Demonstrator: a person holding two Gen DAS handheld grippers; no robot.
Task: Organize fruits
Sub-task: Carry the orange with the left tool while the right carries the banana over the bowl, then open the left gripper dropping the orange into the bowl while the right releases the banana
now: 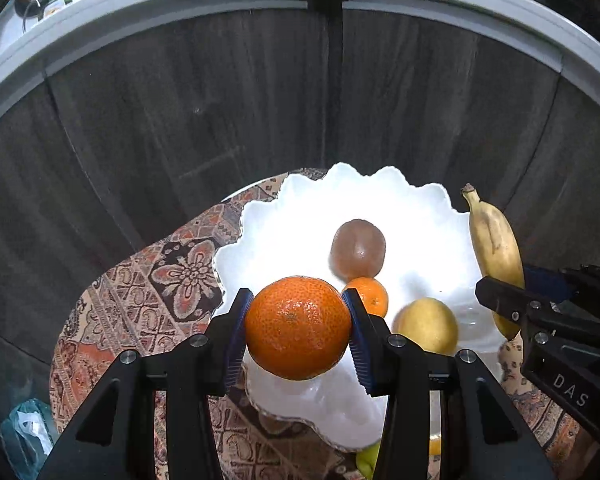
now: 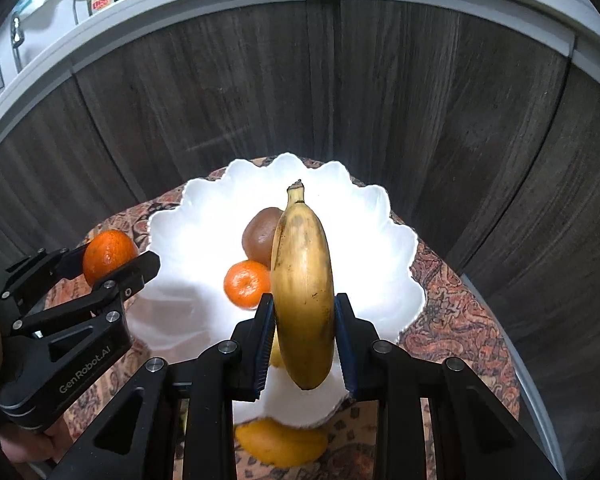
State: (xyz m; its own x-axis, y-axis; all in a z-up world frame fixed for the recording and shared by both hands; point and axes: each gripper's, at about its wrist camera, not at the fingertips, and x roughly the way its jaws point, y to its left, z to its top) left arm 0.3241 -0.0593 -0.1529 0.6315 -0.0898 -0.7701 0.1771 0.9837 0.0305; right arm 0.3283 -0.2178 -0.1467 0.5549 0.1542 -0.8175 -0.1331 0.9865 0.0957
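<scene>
My left gripper (image 1: 298, 330) is shut on a large orange (image 1: 298, 328) above the near rim of a white scalloped bowl (image 1: 268, 216). That orange (image 2: 109, 255) and the left gripper (image 2: 116, 264) also show at the left of the right wrist view. My right gripper (image 2: 304, 338) is shut on a yellow banana (image 2: 303, 292), held stem-up over the bowl (image 2: 364, 240); the banana (image 1: 496, 252) appears at the bowl's right side in the left wrist view. Inside the bowl lie a brown kiwi (image 1: 358, 250), a small mandarin (image 1: 370, 294) and a yellow lemon (image 1: 426, 326).
The bowl stands on a small round table with a patterned cloth (image 1: 148, 288). An orange-yellow fruit (image 2: 282, 442) and a green fruit (image 1: 367, 460) lie on the cloth by the bowl's near edge. Dark wooden cabinet doors (image 1: 220, 100) rise behind. A plastic bag (image 1: 28, 432) lies below left.
</scene>
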